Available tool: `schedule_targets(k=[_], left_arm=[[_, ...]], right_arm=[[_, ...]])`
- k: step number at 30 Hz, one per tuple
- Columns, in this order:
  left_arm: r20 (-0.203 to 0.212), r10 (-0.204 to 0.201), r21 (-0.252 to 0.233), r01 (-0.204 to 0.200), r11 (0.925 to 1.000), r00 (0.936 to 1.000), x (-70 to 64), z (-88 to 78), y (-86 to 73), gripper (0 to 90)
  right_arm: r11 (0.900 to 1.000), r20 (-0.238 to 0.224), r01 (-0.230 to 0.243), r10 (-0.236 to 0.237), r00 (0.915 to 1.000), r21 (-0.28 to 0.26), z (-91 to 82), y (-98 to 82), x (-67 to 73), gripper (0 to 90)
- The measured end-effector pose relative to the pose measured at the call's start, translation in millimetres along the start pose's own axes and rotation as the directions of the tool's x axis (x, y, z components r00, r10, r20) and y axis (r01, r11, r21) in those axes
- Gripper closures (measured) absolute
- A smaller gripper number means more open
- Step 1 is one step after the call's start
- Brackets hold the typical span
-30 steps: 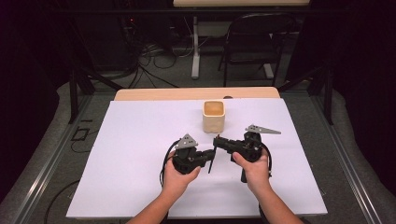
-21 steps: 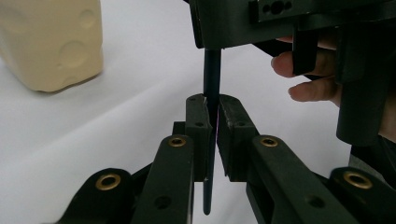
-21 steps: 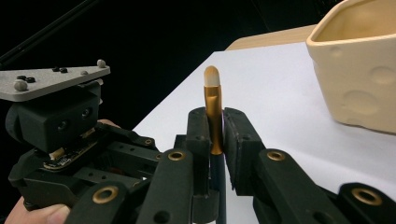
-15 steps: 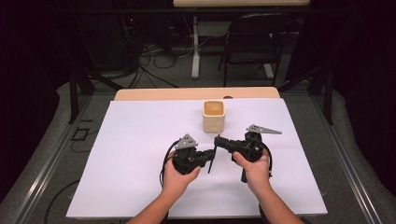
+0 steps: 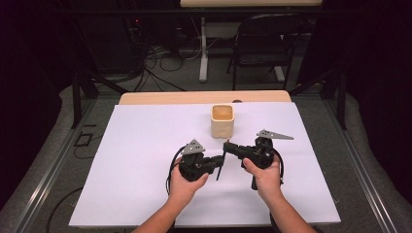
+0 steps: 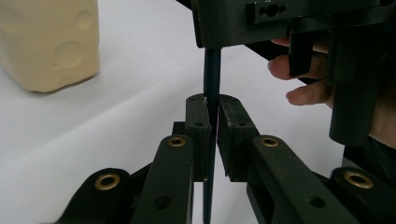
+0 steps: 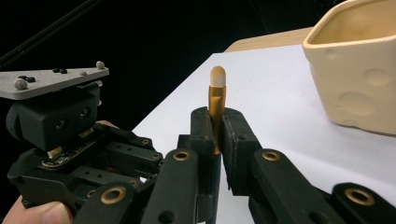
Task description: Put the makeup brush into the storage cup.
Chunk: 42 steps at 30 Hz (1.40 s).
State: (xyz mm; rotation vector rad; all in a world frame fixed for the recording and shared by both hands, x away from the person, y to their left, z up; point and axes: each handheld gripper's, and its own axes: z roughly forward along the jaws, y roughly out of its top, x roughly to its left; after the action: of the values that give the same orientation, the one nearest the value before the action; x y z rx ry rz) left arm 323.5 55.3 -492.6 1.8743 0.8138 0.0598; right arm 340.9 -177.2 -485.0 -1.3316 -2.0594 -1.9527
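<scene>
A cream, square-mouthed cup (image 5: 223, 120) with rounded corners and shallow round dimples on its matte walls (rather like a block of cheese) stands on a smooth white sheet (image 5: 136, 160) that covers the pale wooden table (image 5: 160, 98). Just in front of the cup, a slim makeup brush (image 5: 219, 167) spans between both tools: it has a dark, thin, straight handle, a shiny gold metal ferrule and a small rounded pale tip.

The left gripper (image 5: 217, 162), in front of the cup and slightly to its left, has its black jaws pressed together on the dark handle (image 6: 211, 79). The right gripper (image 5: 227, 146), in front of the cup and slightly to its right, pinches the gold ferrule (image 7: 215, 112), with the pale tip rising just above its jaws. Both tools are hard black plastic with brass-coloured rivets.
</scene>
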Motion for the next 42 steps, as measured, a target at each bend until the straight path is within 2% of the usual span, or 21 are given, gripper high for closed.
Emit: schedule_targets(k=[5, 10, 19, 23, 28, 31, 33, 37, 40, 42], left_arm=[[0.001, -0.005, -0.001, 0.005, 1.0, 1.0, 1.2, -2.1, 0.6, 76.9], [-0.009, -0.015, -0.01, 0.015, 0.9998, 0.9998, 4.8, -3.7, -0.2, 65.3], [-0.066, -0.025, -0.012, 0.024, 0.9996, 0.9975, 14.7, -9.0, -3.6, 51.4], [-0.111, -0.017, -0.022, 0.015, 0.9996, 0.9937, 18.4, -11.5, -5.9, 46.5], [-0.148, -0.002, -0.006, 0.001, 1.0, 0.9889, 23.1, -13.9, -8.4, 43.6], [-0.181, 0.029, 0.017, -0.026, 0.9995, 0.983, 25.4, -15.5, -8.6, 41.2], [-0.199, 0.036, 0.013, -0.034, 0.9993, 0.9793, 26.9, -17.3, -9.0, 40.8], [-0.211, 0.038, 0.002, -0.039, 0.9992, 0.9767, 30.2, -20.6, -9.6, 40.2], [-0.226, 0.048, 0.011, -0.047, 0.9989, 0.973, 33.1, -22.8, -10.2, 40.2], [-0.23, 0.051, 0.016, -0.048, 0.9987, 0.972, 35.2, -23.2, -10.8, 40.1]], right_arm=[[1.0, 0.016, 0.022, -0.022, 0.9996, -0.008, -1.8, 0.2, -0.4, 83.8], [0.999, 0.021, 0.03, -0.03, 0.9993, -0.018, -5.3, 1.2, -1.8, 83.8], [0.995, 0.068, 0.093, -0.09, 0.9936, -0.034, -12.3, 3.6, -1.6, 83.8], [0.994, 0.081, 0.105, -0.102, 0.9915, -0.036, -14.2, 4.0, -2.0, 83.8], [0.992, 0.088, 0.123, -0.119, 0.989, -0.043, -16.9, 4.7, -2.2, 83.8], [0.99, 0.101, 0.134, -0.129, 0.9865, -0.043, -19.0, 5.2, -1.8, 83.8], [0.988, 0.111, 0.143, -0.137, 0.9844, -0.051, -20.0, 5.6, -1.8, 83.8], [0.983, 0.143, 0.179, -0.171, 0.9748, -0.041, -22.1, 6.8, -0.7, 83.8], [0.977, 0.153, 0.204, -0.194, 0.9691, -0.058, -20.9, 7.5, -0.2, 83.8], [0.976, 0.166, 0.212, -0.203, 0.965, -0.041, -22.3, 8.3, 0.7, 83.8]])
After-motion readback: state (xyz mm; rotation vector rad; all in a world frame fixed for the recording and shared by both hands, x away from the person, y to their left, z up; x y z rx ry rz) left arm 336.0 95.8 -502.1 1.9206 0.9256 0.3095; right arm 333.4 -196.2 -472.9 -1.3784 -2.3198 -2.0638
